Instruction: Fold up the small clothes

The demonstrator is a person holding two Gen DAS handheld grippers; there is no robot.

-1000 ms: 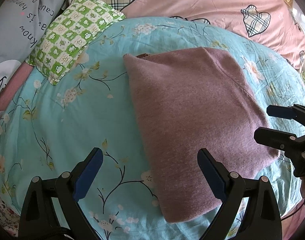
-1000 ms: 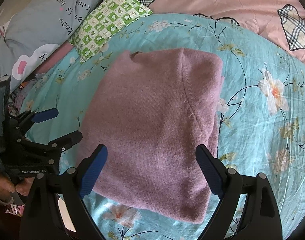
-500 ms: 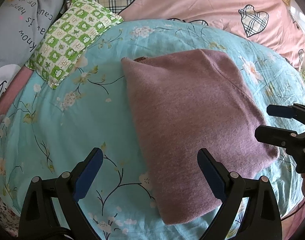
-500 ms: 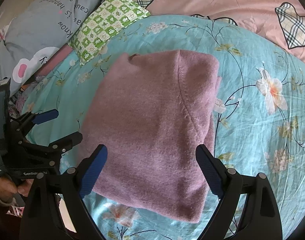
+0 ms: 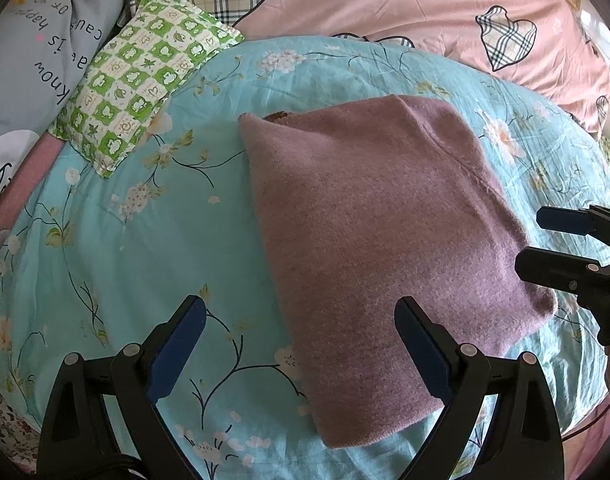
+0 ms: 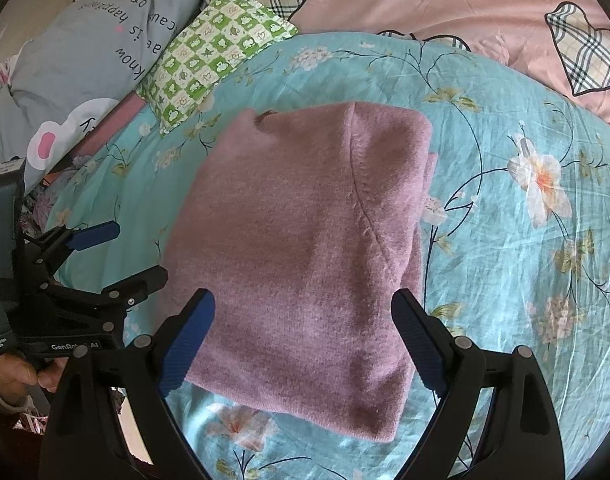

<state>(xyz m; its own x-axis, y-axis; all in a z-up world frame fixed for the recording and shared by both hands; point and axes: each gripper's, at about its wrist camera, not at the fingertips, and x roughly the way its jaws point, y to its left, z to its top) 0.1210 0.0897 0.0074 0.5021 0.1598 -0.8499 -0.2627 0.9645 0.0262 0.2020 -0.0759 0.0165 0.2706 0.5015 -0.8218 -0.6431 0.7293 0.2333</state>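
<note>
I count one garment: a mauve knitted sweater (image 5: 385,216), folded into a thick rectangle and lying flat on the turquoise floral bedspread (image 5: 137,248) of the bed, about in the middle of it. A seam line runs down its top layer, and in the right wrist view I can see extra layers stepping out along its right edge. A small brown bit shows at its far left corner; I cannot tell what that is.

I have two tools. The left tool (image 5: 301,344) is released, its blue pads wide apart above the sweater's near left edge, holding nothing. The right tool (image 6: 303,338) is likewise spread wide and empty, hanging over the sweater's near end.

I count three cushions at the bed's head: one green checked pillow (image 5: 141,84), one grey pillow with printed lettering (image 6: 77,56), cut off at the frame edge, and a pink cover with plaid hearts (image 5: 385,12). No containers in sight. A hand (image 6: 21,372) grips the left tool's handle, mostly out of frame
</note>
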